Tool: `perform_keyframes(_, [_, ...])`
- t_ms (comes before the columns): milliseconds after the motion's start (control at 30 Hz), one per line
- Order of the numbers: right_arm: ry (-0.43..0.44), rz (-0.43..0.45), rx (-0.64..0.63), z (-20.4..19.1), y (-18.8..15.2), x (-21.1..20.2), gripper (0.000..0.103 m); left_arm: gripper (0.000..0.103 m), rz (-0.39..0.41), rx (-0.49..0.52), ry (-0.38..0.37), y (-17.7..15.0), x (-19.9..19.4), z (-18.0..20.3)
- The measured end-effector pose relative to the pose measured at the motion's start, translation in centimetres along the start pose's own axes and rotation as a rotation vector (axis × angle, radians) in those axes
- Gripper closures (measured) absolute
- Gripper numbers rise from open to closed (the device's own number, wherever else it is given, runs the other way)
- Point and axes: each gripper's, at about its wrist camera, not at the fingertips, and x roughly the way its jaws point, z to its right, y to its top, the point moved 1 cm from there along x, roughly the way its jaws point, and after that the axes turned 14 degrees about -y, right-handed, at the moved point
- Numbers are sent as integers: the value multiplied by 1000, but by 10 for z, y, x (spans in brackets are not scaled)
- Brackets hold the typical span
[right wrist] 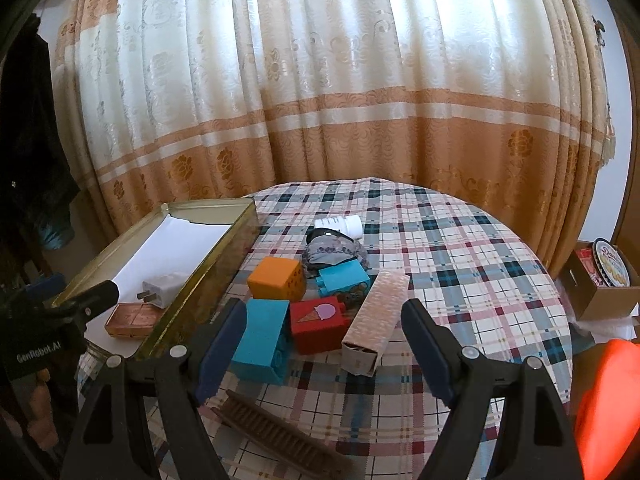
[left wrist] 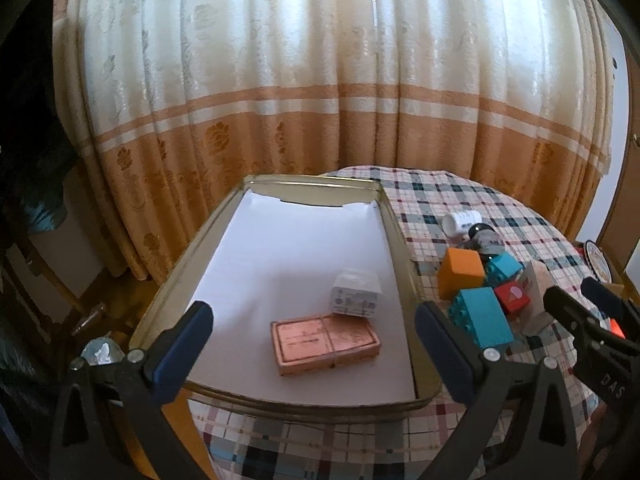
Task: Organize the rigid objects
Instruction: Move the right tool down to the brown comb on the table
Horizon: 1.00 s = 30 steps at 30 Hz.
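A gold tin tray lined with white paper holds a white charger plug and a copper-pink flat box. My left gripper hovers open over the tray's near end, gripping nothing. Right of the tray lie an orange block, two teal blocks, a red block with an ice-cream picture and a long patterned carton. My right gripper is open just short of this pile, its left finger beside the near teal block.
A white bottle and a grey bundle lie behind the blocks. A brown comb rests under my right gripper. The round table has a plaid cloth. A cardboard box with a biscuit tin stands off to the right, curtains behind.
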Motion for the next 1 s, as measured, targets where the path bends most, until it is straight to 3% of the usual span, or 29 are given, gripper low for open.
perform_keyframes(667, [-15,-76,6,36,-17,6,21,1,-25,109,-86,-9,3,40])
perform_keyframes(1000, [88,-131,-85,24,-22,11,21,1,-22,136,-75,-10,4,42])
